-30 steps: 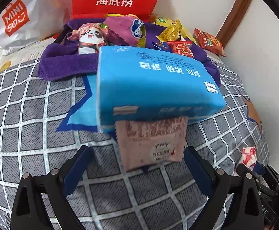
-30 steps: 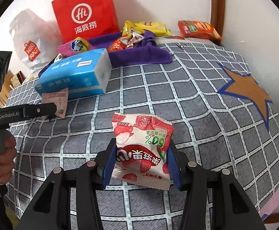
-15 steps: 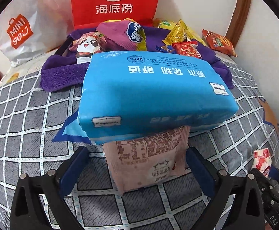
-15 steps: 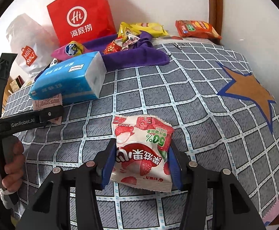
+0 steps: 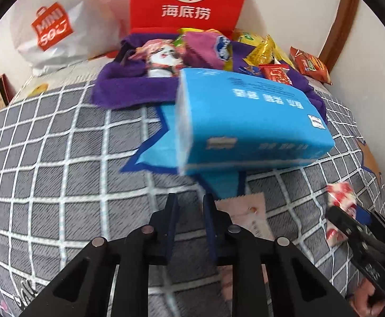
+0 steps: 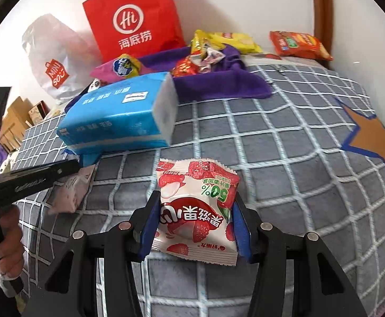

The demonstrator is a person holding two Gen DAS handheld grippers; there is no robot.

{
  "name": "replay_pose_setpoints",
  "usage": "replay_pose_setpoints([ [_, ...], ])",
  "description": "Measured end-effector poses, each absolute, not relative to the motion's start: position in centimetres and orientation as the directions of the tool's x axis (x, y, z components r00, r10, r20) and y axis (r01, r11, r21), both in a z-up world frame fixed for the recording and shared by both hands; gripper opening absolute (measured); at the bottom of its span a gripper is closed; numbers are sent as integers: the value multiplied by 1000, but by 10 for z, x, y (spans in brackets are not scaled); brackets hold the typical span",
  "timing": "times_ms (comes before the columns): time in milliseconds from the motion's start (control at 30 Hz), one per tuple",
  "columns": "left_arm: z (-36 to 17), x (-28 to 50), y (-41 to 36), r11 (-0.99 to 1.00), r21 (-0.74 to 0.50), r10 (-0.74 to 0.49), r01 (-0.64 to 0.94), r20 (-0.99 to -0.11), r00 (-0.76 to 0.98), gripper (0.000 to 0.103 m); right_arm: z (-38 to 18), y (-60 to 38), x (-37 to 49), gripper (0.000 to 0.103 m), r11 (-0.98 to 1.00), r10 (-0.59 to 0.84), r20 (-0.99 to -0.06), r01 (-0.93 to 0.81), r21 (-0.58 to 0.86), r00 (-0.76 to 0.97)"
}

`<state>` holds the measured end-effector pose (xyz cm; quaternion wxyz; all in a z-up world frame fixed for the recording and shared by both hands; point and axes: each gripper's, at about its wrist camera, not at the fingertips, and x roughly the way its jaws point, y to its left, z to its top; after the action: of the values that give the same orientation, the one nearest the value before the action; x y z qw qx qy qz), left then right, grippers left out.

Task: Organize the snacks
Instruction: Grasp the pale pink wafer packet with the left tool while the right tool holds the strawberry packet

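My left gripper (image 5: 189,208) hangs over the checked bedspread with its jaws closing to a narrow gap and nothing between them. A pale pink snack packet (image 5: 248,216) lies just outside its right finger, below the blue tissue pack (image 5: 245,121). In the right wrist view the same pink packet (image 6: 70,192) sits crumpled under the left gripper's tip (image 6: 70,167). My right gripper (image 6: 195,222) is shut on a red-and-white strawberry candy packet (image 6: 197,200), held above the bedspread. That candy packet (image 5: 342,195) also shows at the right of the left wrist view.
A purple cloth (image 5: 129,89) at the back holds several snack bags. Behind it stand a red paper bag (image 5: 189,0) and a white shopping bag (image 5: 60,31). An orange chips bag (image 6: 298,45) lies by the wall. Cardboard boxes (image 6: 15,121) sit beyond the bed's left edge.
The left gripper's jaws went from wide open around the pink packet to nearly together, and the packet now lies right of them. The right gripper keeps its grip on the candy packet.
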<state>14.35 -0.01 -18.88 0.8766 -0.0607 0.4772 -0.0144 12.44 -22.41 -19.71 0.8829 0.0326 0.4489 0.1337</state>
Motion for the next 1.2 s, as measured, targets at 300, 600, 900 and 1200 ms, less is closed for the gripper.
replay_pose_setpoints([
  [300, -188, 129, 9, 952, -304, -279, 33, -818, 504, 61, -201, -206, 128, 53, 963, 249, -776, -235, 134, 579],
  [600, -195, 125, -39, 975, -201, -219, 93, -829, 514, 65, -191, -230, 115, 51, 974, 212, -784, -195, 118, 584],
  [900, -197, 119, -42, 995, -17, -68, 98, -838, 541, 33, -183, -230, 107, 50, 971, 228, -773, -198, 134, 592],
  [1200, -204, 103, 21, 998, -51, -18, -39, -804, 595, 34, -188, -198, 114, 48, 965, 225, -782, -245, 95, 581],
])
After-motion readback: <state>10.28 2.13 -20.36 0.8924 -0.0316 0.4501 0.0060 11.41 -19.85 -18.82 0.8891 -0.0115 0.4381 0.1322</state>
